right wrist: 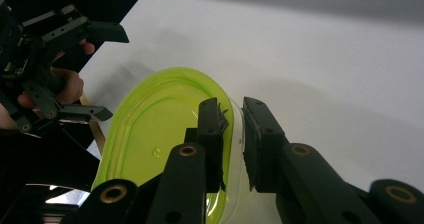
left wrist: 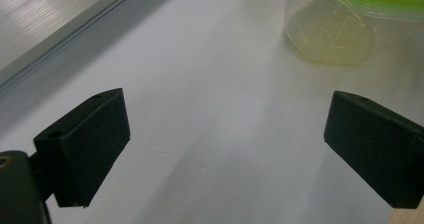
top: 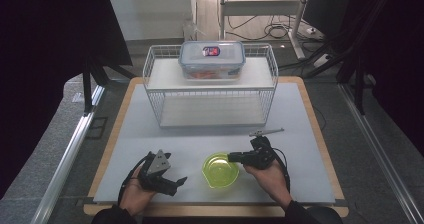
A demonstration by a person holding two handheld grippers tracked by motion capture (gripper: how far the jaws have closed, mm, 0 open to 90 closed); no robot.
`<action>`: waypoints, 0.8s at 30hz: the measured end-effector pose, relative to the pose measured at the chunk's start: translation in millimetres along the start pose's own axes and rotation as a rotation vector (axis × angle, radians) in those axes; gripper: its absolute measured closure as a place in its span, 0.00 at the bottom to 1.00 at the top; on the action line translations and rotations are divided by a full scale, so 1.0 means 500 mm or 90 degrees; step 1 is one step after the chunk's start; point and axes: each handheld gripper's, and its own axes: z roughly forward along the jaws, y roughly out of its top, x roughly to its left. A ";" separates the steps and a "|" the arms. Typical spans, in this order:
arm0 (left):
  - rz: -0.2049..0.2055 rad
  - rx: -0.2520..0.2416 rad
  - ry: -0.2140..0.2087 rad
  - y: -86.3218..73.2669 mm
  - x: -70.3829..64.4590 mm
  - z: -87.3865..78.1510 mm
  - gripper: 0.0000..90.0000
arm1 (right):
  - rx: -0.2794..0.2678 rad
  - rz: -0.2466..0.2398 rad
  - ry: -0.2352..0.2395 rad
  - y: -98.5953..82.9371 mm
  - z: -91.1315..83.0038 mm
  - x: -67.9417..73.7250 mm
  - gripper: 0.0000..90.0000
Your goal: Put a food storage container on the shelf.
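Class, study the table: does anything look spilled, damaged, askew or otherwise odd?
Nothing looks spilled or damaged. The green bowl sits upright, its rim between the right gripper's jaws. One small oddity: a metal tool lies loose and slanted before the wire rack.

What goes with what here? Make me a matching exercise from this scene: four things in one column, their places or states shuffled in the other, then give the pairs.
Things:
1. green bowl
2. lidded clear box
3. left gripper
4. metal tool

Places or states:
A. on the top shelf of the wire rack
B. open, holding nothing
C. rim pinched by the right gripper
D. lying on the table in front of the rack

Pairs: 1-C, 2-A, 3-B, 4-D
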 end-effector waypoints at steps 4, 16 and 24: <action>0.002 -0.001 0.001 0.001 -0.001 -0.001 0.05 | -0.003 -0.005 0.011 0.003 0.002 0.005 0.89; 0.004 0.000 0.000 0.001 -0.002 0.000 0.05 | -0.015 -0.018 -0.026 0.017 0.007 -0.012 0.80; 0.006 0.002 -0.001 0.001 -0.003 0.001 0.05 | -0.022 -0.023 -0.057 0.009 -0.014 -0.009 0.71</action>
